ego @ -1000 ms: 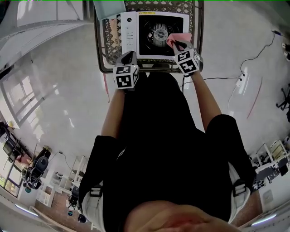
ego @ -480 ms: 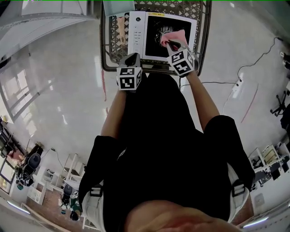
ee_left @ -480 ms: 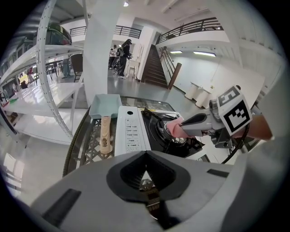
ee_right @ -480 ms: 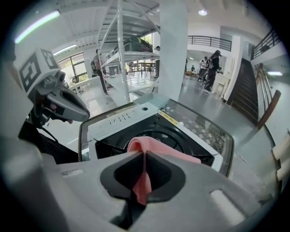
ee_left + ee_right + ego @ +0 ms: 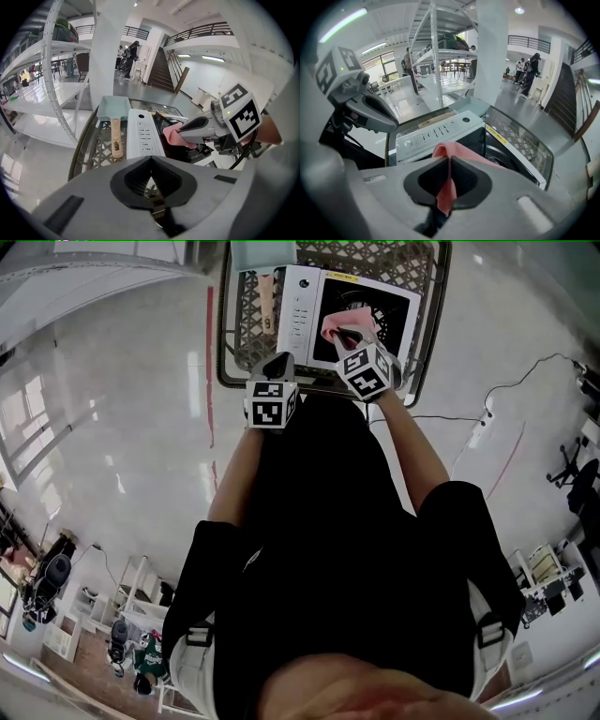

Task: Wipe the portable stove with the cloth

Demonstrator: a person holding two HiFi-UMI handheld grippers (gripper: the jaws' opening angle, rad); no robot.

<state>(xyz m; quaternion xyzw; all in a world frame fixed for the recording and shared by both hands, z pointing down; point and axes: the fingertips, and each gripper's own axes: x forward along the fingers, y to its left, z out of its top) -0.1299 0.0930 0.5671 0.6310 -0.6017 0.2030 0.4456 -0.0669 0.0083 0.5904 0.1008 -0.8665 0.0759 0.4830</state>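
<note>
The portable stove [image 5: 375,310] lies on a lattice-topped table [image 5: 242,324], its white control panel [image 5: 298,310] at the left and black burner well at the right. My right gripper [image 5: 349,334] is shut on a pink cloth [image 5: 335,326] and holds it over the burner well. In the right gripper view the cloth [image 5: 447,190] hangs between the shut jaws [image 5: 449,161] above the stove [image 5: 440,133]. My left gripper [image 5: 279,362] sits at the table's near edge, beside the stove. In the left gripper view its jaws [image 5: 150,161] are shut with nothing in them.
A teal tray [image 5: 114,107] and a wooden-handled tool [image 5: 116,138] lie on the table left of the stove. White shelving [image 5: 51,70] stands at the left. Glossy floor surrounds the table, with a cable and power strip [image 5: 483,427] to the right.
My right gripper has carried the pink cloth from the stove's right side leftward over the burner well. The left gripper has stayed at the table's near edge.
</note>
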